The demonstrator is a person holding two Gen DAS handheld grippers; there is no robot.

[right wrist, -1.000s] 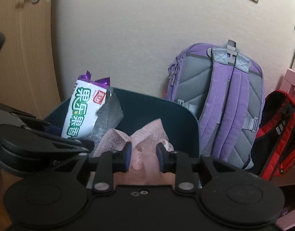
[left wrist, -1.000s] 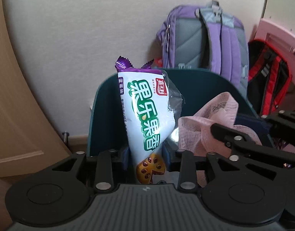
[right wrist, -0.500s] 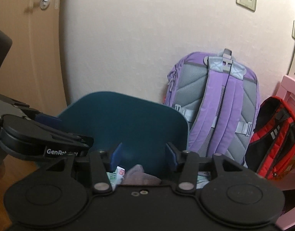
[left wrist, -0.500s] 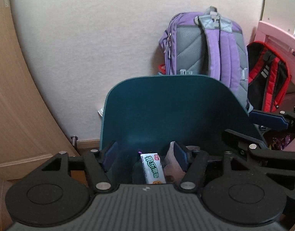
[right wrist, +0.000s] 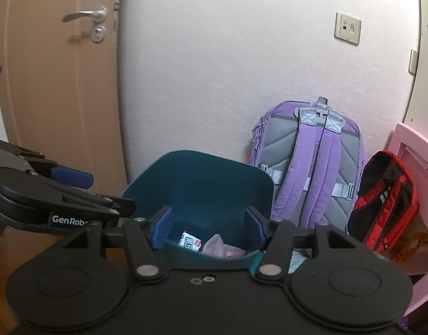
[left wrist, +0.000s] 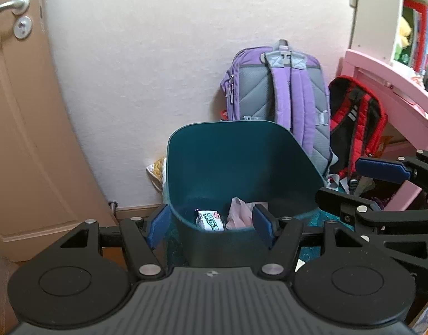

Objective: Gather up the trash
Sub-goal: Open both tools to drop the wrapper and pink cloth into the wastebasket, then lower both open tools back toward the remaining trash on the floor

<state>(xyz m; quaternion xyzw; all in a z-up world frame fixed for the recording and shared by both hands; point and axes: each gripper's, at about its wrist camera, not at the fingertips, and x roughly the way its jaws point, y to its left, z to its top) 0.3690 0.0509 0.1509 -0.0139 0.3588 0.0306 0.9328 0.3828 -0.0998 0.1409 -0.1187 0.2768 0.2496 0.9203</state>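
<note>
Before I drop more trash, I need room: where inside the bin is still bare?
The teal bin has bare room along its far wall. The snack packet and pink mesh crowd the near bottom. Outside, the purple backpack flanks its right.

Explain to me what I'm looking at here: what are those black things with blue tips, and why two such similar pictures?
There is no robot. A person holds a two-finger gripper in each hand, and a wide-angle camera on each looks forward along its fingers, so you get one picture per hand.

In the left camera's view, the left gripper fills the bottom, its blue-padded fingers spread apart with nothing between them. The right gripper looks the same in its own view: open and empty. Each also appears at the edge of the other's picture.

Both point at a dark teal bin on the floor. At its bottom lie a white snack wrapper and a crumpled pink mesh. Behind, a purple backpack and a red and black backpack lean against the wall, beside a pink desk and a door.
</note>
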